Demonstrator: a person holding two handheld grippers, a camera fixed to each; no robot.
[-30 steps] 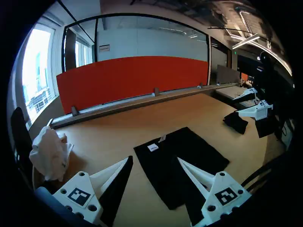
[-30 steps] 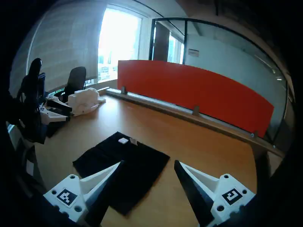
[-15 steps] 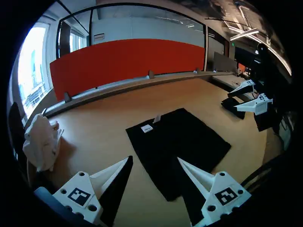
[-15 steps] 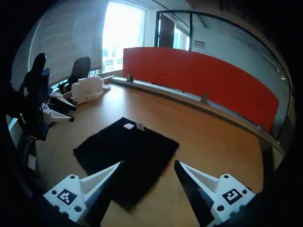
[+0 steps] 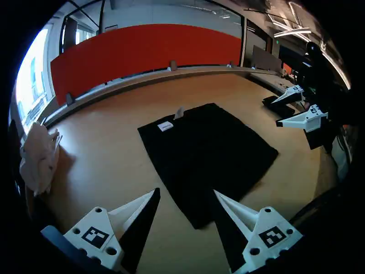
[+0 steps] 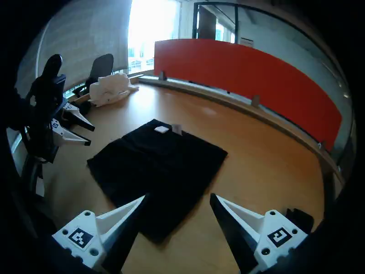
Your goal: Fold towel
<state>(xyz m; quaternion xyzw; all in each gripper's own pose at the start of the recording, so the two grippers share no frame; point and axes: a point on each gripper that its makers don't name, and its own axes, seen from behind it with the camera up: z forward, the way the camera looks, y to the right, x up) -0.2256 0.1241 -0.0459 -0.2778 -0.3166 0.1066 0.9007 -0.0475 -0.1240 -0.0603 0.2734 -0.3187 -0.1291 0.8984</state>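
Observation:
A black towel (image 5: 207, 146) (image 6: 157, 169) lies flat on the wooden table, with a small white label (image 5: 165, 126) (image 6: 161, 129) and a tag at its far edge. My left gripper (image 5: 185, 194) hangs open above the towel's near corner, nothing between its fingers. In the right gripper view, my right gripper (image 6: 178, 198) is open above the towel's near edge, also holding nothing. The right gripper (image 5: 292, 109) shows at the right of the left gripper view. At the left of the right gripper view is the left gripper (image 6: 80, 132).
A crumpled white cloth (image 5: 39, 157) (image 6: 109, 88) lies at one end of the wooden table (image 5: 114, 150) (image 6: 264, 169). An orange divider panel (image 5: 146, 50) (image 6: 255, 77) runs along the table's far edge. Office chairs (image 6: 98, 73) stand by the window. A small dark object (image 5: 278, 107) lies near the right gripper.
Both grippers have tilted down toward the table, and the towel now sits higher and larger in both views. Both stay open.

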